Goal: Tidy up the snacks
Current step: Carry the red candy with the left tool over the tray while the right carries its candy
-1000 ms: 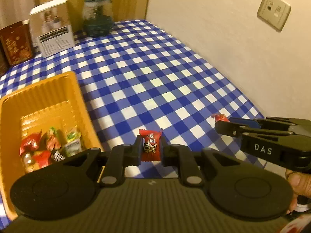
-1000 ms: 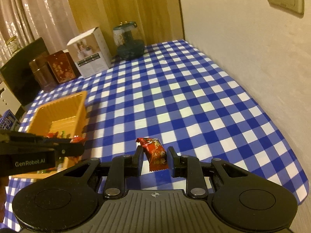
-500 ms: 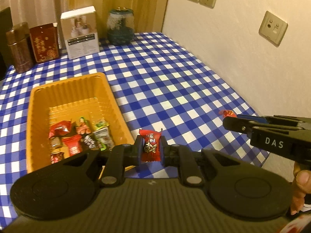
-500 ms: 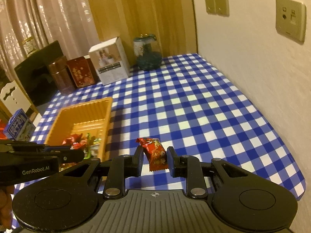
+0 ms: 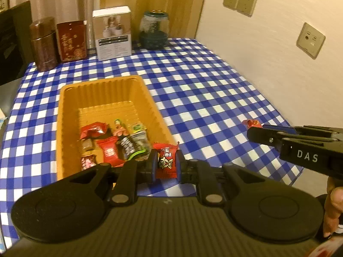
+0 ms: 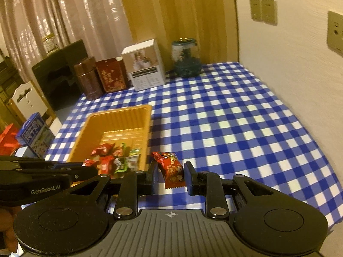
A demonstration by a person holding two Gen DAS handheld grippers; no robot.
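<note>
My left gripper (image 5: 166, 165) is shut on a red wrapped candy (image 5: 166, 163), held just off the near right corner of the orange tray (image 5: 64, 115). The tray holds several wrapped snacks (image 5: 113, 141) at its near end. My right gripper (image 6: 170, 172) is shut on a red snack packet (image 6: 172, 169), held above the checked cloth to the right of the tray (image 6: 148, 117). The right gripper also shows at the right of the left wrist view (image 5: 257, 131), its packet (image 5: 251, 123) at the tips. The left gripper shows at the left of the right wrist view (image 6: 90, 169).
At the back of the blue checked table (image 5: 203, 90) stand a brown tin (image 5: 44, 45), a red box (image 5: 71, 40), a white box (image 5: 112, 33) and a dark glass jar (image 5: 154, 33). A wall (image 5: 268, 53) runs along the right edge. A blue carton (image 6: 35, 137) sits off the left side.
Both grippers have pulled back and risen, so more of the table and the whole tray come into view. Each still holds its snack.
</note>
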